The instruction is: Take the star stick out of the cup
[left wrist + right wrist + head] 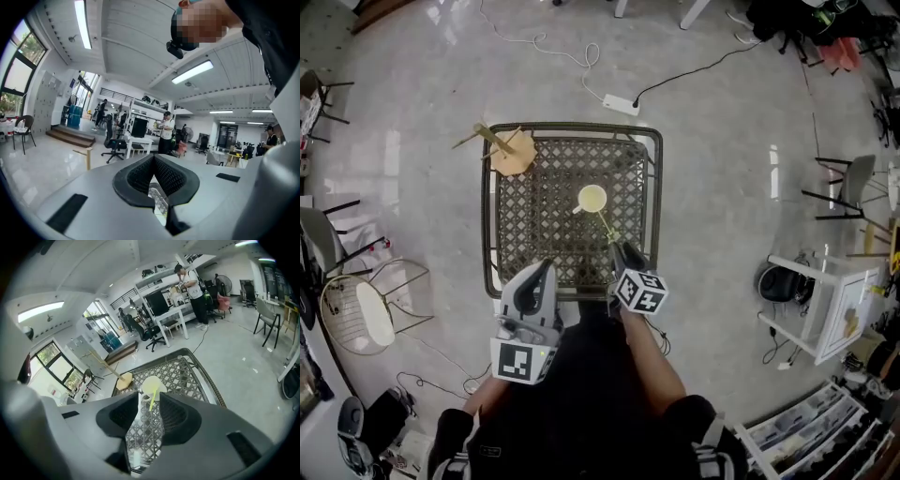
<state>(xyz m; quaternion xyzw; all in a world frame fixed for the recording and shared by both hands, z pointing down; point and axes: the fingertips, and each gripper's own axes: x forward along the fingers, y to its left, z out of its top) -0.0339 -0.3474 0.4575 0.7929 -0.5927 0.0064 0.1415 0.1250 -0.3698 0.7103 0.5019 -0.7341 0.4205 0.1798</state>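
A pale yellow cup (592, 198) stands near the middle of the black lattice table (534, 225). From the cup a thin yellow-green star stick (605, 223) leans toward me, and its near end reaches my right gripper (618, 247). In the right gripper view the stick (153, 398) runs between the two pads with the cup (151, 382) just beyond; the right gripper (149, 401) stands open, with a gap either side of the stick. My left gripper (546, 267) hovers over the table's near edge, left of the stick; its jaws (153, 160) meet, holding nothing.
A wooden stand with sticks (512, 152) sits at the table's far left corner. A power strip (620, 103) and cables lie on the floor beyond. A wire chair (366, 314) is to the left, a white shelf unit (830, 300) to the right.
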